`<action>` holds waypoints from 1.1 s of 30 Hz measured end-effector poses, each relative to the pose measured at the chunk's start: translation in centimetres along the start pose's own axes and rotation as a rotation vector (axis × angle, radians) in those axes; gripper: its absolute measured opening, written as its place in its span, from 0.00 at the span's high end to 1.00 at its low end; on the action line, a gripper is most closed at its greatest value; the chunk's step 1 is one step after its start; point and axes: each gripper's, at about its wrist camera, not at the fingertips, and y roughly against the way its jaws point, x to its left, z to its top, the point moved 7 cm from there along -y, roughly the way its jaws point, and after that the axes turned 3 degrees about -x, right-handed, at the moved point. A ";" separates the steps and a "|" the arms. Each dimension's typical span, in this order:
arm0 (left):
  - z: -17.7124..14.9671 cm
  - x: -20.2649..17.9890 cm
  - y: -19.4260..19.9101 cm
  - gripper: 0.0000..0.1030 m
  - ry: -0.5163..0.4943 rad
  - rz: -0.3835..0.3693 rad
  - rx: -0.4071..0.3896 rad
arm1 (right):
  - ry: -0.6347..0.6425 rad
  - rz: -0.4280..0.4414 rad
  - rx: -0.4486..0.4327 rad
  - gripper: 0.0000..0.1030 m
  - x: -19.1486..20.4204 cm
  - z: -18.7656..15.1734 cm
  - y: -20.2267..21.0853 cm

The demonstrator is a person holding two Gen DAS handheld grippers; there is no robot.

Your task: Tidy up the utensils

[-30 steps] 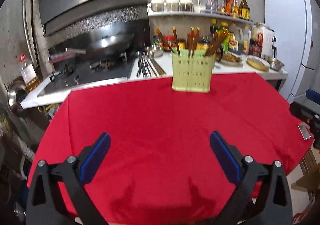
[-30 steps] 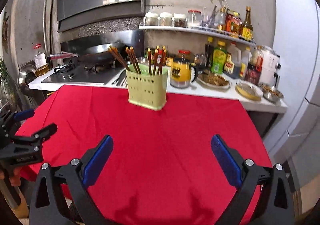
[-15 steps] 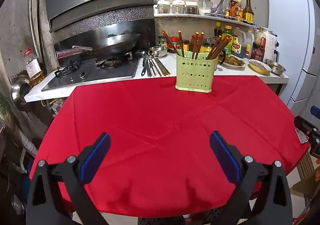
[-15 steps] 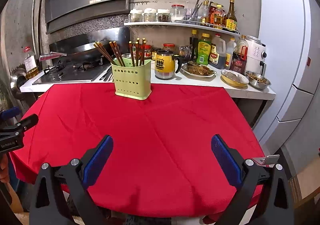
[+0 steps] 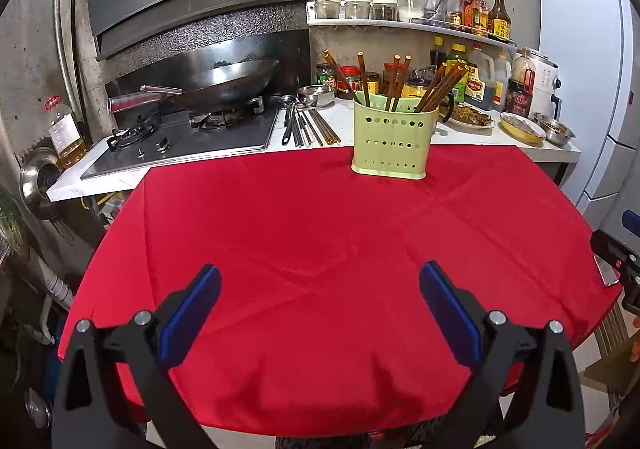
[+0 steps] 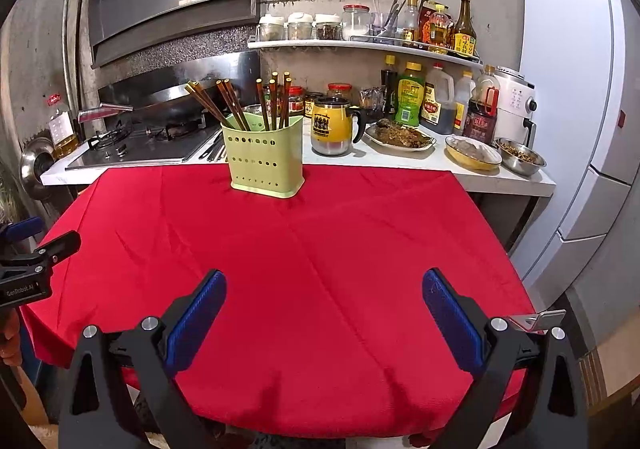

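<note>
Red tablecloth (image 5: 320, 233) bare to near edge; holder (image 5: 390, 141) at far edge; both grippers (image 5: 320, 313) (image 6: 324, 313) wide, empty

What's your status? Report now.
Left gripper open, empty. Right gripper open, empty. Chopsticks upright in green holder. Red tablecloth bare between.

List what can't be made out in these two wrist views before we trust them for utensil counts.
- Lower ends of the brown wooden chopsticks: both views, hidden by the wall of the pale green perforated plastic holder.
- Loose metal utensils on the white counter: mostly hidden behind the holder in the right view; too small to count in the left.
- Right gripper: cut off by the left view's edge.
- Bottle labels: too small.
</note>
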 end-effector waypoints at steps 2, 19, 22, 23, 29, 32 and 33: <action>0.0 0.1 -0.1 0.06 0.001 0.000 0.002 | 0.000 -0.001 0.000 0.06 0.0 0.0 0.0; 0.2 0.3 -0.4 0.06 -0.002 0.001 0.010 | -0.001 0.001 0.004 0.06 0.1 0.0 -0.4; 0.2 0.3 -0.4 0.06 -0.001 -0.001 0.011 | 0.000 0.002 0.004 0.06 0.0 0.0 -0.4; 0.2 0.3 -0.4 0.06 -0.001 0.000 0.011 | 0.000 0.001 0.004 0.06 0.0 0.0 -0.4; 0.0 0.4 -0.5 0.06 0.001 0.002 0.011 | -0.001 0.003 0.004 0.06 0.0 0.0 -0.4; 0.0 0.4 -0.5 0.06 0.001 -0.001 0.011 | -0.001 0.002 0.005 0.06 0.0 0.0 -0.4; 0.0 0.4 -0.5 0.06 0.002 0.000 0.012 | -0.001 0.002 0.006 0.06 0.0 0.0 -0.4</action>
